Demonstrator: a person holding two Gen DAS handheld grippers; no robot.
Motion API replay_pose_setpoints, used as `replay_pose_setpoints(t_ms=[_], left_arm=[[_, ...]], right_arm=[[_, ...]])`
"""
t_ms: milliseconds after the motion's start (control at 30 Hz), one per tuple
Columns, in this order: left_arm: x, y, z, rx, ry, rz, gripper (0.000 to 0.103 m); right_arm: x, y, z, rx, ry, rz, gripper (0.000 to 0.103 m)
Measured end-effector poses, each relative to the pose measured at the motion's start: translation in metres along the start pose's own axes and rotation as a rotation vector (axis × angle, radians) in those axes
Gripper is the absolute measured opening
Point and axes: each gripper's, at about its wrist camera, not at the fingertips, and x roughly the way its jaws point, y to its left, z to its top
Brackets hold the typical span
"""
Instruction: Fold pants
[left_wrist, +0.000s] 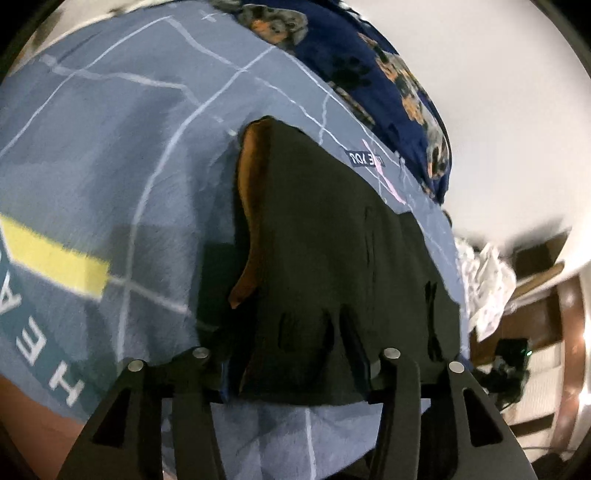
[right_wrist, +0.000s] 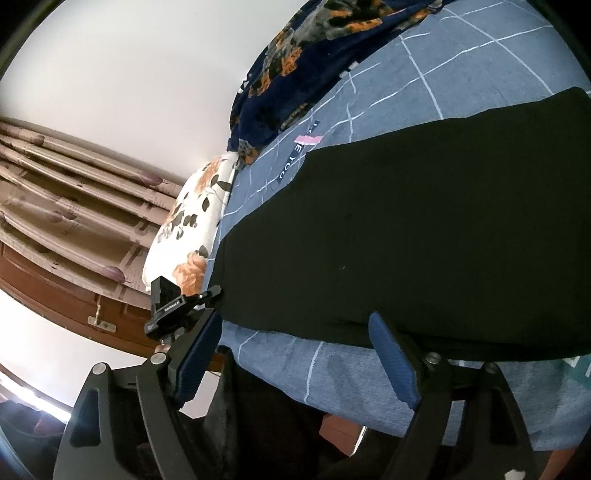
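Right wrist: your right tongs (right_wrist: 295, 354) gape empty at the pants (right_wrist: 424, 229) hem; left tongs (left_wrist: 295, 373) spread, gripping nothing visible.

Black pants (left_wrist: 332, 258) lie on a blue-grey bedsheet (left_wrist: 129, 147) with thin white grid lines; a yellow bar and white letters are printed at its left side. An orange-brown lining shows along the pants' left edge, which is turned up. Left gripper (left_wrist: 295, 365) sits at the near hem: jaws stand apart, with dark fabric lying between and over them; grip on cloth cannot be judged. A navy floral blanket (left_wrist: 388, 74) lies along the sheet's far edge. White crumpled cloth (left_wrist: 487, 280) sits off the sheet's right side. Frame is motion-blurred.
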Motion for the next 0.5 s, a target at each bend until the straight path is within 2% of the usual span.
replay_pose_setpoints(t_ms=[67,133,267,367,500], left_arm=[[0.005,-0.006,0.003,0.035,-0.005,0.032,0.049],[0.008,-0.013,0.005,0.061,0.005,0.065,0.035],[0.002,-0.029,0.003,0.108,-0.015,0.119,0.031],[-0.013,-0.048,0.005,0.126,-0.056,0.093,0.03],[-0.034,-0.089,0.007,0.205,-0.118,0.054,0.03]], right_arm=[[0.001,-0.001,0.0,0.0,0.003,0.0,0.081],[0.002,-0.001,-0.001,-0.001,0.006,0.0,0.081],[0.001,0.001,-0.002,-0.018,-0.005,0.0,0.081],[-0.001,-0.002,-0.001,-0.009,-0.016,0.004,0.081],[-0.003,-0.011,0.0,0.035,-0.029,0.024,0.082]])
